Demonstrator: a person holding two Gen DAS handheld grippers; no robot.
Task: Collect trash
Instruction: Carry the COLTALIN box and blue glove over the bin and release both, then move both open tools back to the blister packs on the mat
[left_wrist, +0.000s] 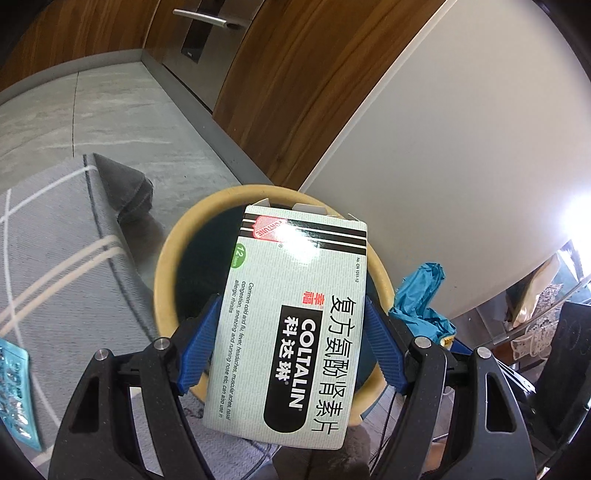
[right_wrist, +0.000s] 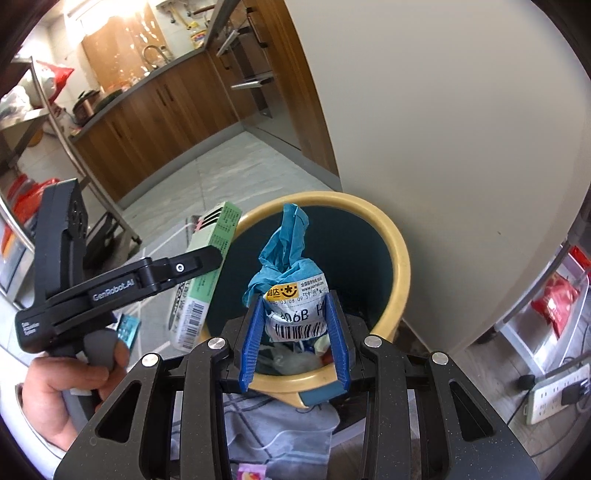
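Note:
My left gripper (left_wrist: 291, 306) is shut on a pale green medicine box (left_wrist: 291, 314) with black and red print, its open flaps pointing away, held over the yellow-rimmed dark bin (left_wrist: 166, 273). My right gripper (right_wrist: 295, 314) is shut on a crumpled blue courier bag with a barcode label (right_wrist: 291, 291), hanging over the same bin (right_wrist: 400, 266). In the right wrist view the left gripper (right_wrist: 155, 275) and its box (right_wrist: 210, 251) sit at the bin's left rim, carried by a hand (right_wrist: 62, 387). The blue bag (left_wrist: 424, 299) shows at the right of the left wrist view.
A white wall panel (left_wrist: 461, 147) stands right behind the bin. A grey rug (left_wrist: 55, 258) with a folded corner lies left, bearing a blue blister pack (left_wrist: 14, 391). Wooden kitchen cabinets (right_wrist: 155, 110) run at the back. A power strip (right_wrist: 557, 391) lies on the floor at right.

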